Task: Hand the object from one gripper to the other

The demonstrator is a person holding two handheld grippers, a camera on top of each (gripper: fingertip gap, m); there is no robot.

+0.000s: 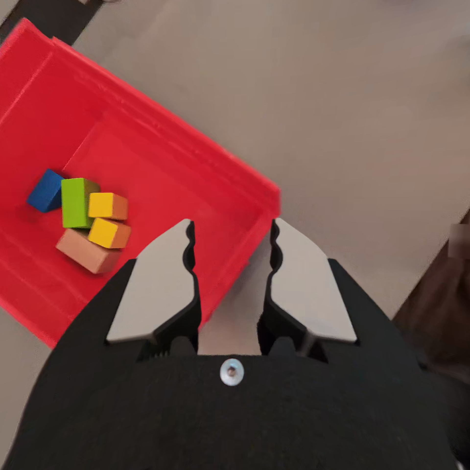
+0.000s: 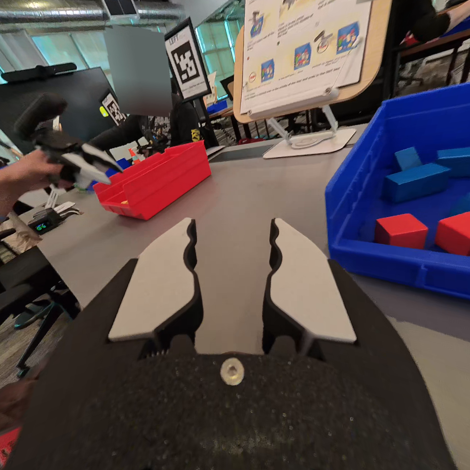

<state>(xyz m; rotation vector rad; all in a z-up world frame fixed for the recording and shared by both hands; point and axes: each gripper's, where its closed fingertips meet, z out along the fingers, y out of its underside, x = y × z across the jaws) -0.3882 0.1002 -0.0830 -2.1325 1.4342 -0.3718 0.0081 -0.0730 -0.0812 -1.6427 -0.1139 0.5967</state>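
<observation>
Both claws stand parted and hold nothing. No block is picked yet; candidates lie in the red bin and the blue bin.

Left claw hangs over the red bin's near corner, pointing steeply down. Shift it across to the block cluster and close squarely on one block's flat sides.

Right claw is held low and level over the worktop, beside the blue bin.

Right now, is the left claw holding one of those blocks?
No: the left claw is open and empty, and the blocks lie in the red bin.
</observation>
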